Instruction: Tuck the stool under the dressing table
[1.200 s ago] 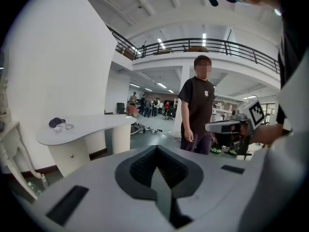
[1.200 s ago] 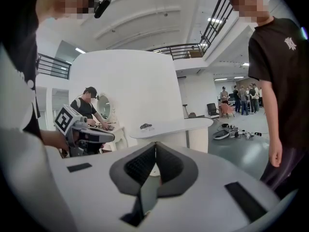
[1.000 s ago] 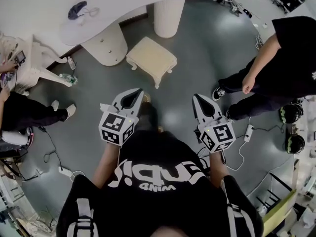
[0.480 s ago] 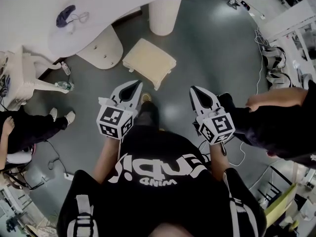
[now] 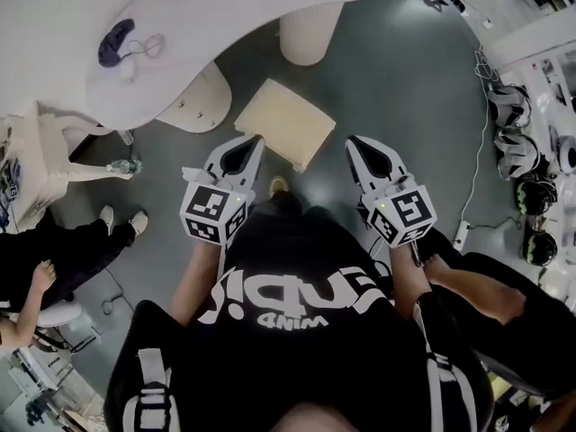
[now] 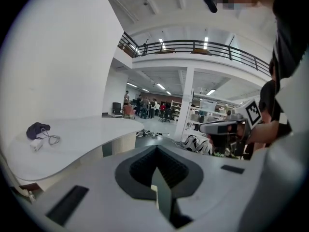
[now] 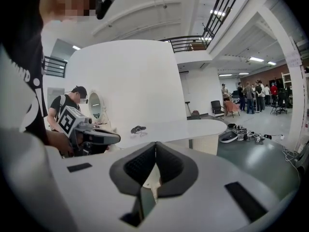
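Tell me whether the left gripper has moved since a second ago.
Yes: the left gripper advanced toward the stool; its tip, earlier well short, now nearly overlaps the stool's near edge.

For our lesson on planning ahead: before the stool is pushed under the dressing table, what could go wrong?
The stool stands close to a pedestal of the dressing table, so a slanted push may jam a corner there. The left gripper and right gripper are shut; pushing with tips may spin it.
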A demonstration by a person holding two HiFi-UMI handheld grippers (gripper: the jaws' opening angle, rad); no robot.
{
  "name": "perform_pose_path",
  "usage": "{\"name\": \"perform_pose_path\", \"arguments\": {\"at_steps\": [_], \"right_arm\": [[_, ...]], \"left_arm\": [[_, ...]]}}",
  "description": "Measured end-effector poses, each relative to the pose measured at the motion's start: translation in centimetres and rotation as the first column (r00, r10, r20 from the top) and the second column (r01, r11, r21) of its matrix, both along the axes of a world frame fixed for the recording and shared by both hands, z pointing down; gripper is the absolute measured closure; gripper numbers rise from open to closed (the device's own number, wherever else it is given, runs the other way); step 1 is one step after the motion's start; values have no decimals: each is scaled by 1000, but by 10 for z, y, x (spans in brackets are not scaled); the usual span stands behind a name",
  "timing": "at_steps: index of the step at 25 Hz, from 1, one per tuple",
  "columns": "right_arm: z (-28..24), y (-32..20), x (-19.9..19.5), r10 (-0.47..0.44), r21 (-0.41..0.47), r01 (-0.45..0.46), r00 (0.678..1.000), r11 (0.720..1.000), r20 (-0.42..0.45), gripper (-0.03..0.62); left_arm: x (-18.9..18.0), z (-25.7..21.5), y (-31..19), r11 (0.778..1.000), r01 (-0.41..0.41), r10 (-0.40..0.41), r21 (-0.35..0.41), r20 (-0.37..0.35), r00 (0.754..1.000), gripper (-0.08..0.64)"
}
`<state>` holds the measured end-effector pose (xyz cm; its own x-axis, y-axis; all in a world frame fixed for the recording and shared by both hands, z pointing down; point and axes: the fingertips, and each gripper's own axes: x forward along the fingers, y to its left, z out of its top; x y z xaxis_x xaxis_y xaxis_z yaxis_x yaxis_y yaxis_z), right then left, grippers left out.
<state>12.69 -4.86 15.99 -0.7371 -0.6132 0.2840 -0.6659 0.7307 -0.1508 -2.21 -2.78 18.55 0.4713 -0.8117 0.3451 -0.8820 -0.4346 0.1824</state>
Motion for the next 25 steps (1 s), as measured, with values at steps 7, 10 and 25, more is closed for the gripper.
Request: {"name": "perform_pose_path", "arguments": {"at_steps": [7, 10, 25], "right_arm": [[-4, -42, -10, -8, 2, 8, 1000, 1000, -1, 569], [-6, -66, -10, -24, 7, 23, 1000, 1000, 11, 569], [4, -176, -53, -310, -83, 311, 950, 947, 20, 569]], "left_arm": [[-1, 0, -37, 1000, 10, -10, 9, -8, 1000, 552], [2, -1, -56, 1000, 26, -26, 13, -8, 1000, 552], [-10, 18, -146, 978, 206, -207, -25, -44, 977, 552]]}}
